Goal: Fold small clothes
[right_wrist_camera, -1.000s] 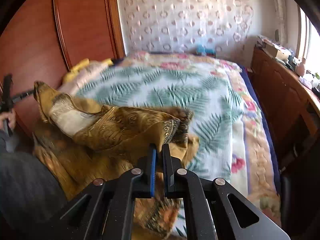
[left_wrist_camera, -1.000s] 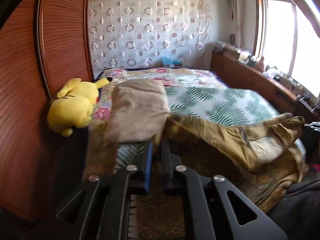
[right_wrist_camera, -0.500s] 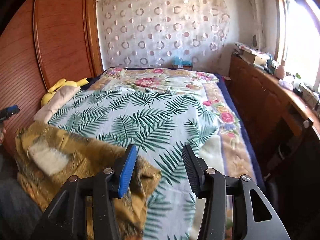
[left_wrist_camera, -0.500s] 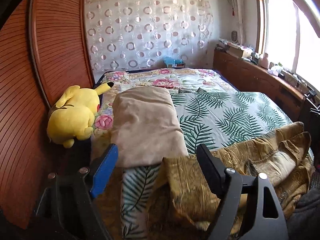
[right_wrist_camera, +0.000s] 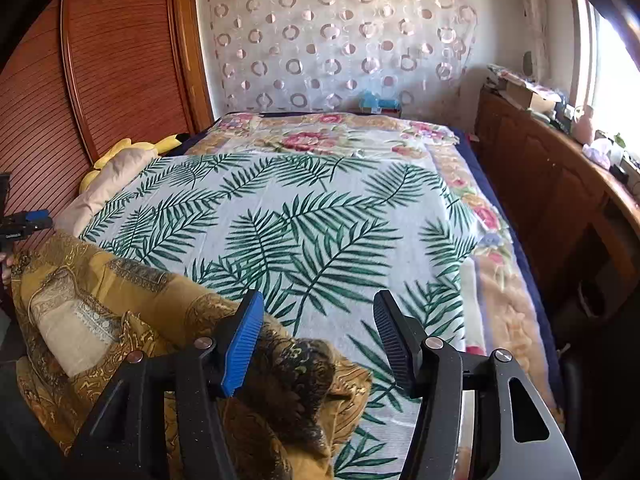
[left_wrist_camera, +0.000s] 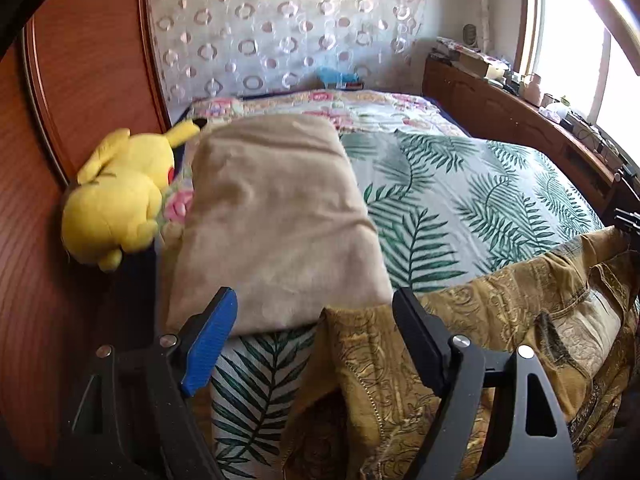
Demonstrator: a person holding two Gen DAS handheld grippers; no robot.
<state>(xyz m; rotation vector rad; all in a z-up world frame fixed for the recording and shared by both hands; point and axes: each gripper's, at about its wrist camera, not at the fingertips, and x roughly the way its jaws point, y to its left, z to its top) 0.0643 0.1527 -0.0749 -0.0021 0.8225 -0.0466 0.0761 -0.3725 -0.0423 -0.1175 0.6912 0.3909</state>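
Note:
A mustard-gold patterned garment (left_wrist_camera: 500, 344) lies rumpled along the near edge of the bed, seen from the other side as the same garment (right_wrist_camera: 120, 304). My left gripper (left_wrist_camera: 316, 316) is open just above its left corner, with cloth below the jaws and not pinched. My right gripper (right_wrist_camera: 318, 316) hovers over the garment's right end, its jaws still opening; a dark fold lies under them, clear of the pads. The left gripper's blue pad also shows in the right wrist view as the left gripper (right_wrist_camera: 28, 220), at the far left edge.
A folded beige blanket (left_wrist_camera: 276, 224) and a yellow plush toy (left_wrist_camera: 120, 196) lie at the bed's left side by a wooden wardrobe (left_wrist_camera: 80, 80). A palm-leaf sheet (right_wrist_camera: 304, 216) covers the bed. A cluttered wooden sideboard (right_wrist_camera: 560, 176) runs along the right under a window.
Both grippers were shut on the lifted garment, then let it go; the cloth has dropped onto the bed's near edge. Both hands have drawn back, and the right jaws have spread wider.

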